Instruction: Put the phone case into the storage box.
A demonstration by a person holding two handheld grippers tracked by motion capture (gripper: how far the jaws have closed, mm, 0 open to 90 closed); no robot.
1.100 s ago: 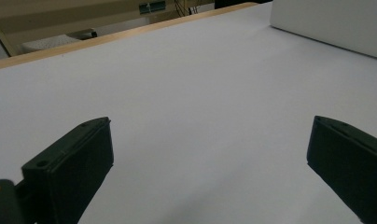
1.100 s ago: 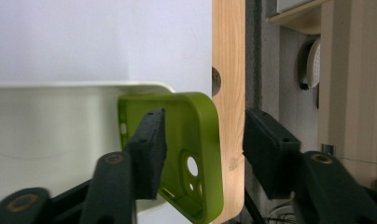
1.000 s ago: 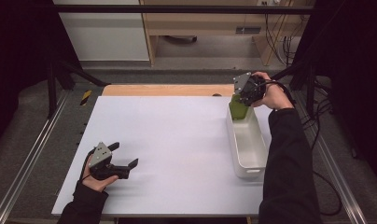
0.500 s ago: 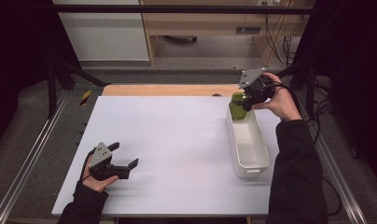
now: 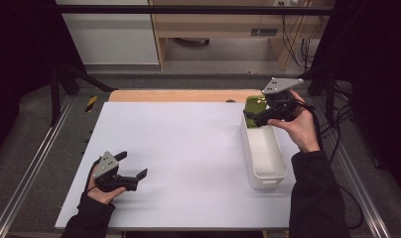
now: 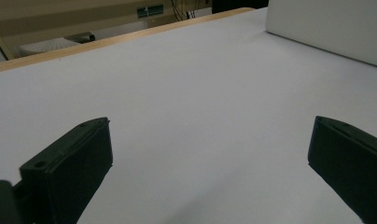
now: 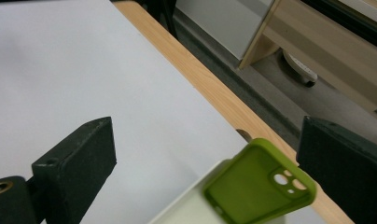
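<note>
From above, the right gripper (image 5: 254,118) has drawn back off the green case (image 5: 254,106), its jaws having just opened, leaving it propped at the bin's (image 5: 266,163) far end, while the right gripper view shows the case (image 7: 259,186) low between released jaws, untouched.

High view overlooks table (image 5: 188,148); gripper views skim it closely.
</note>
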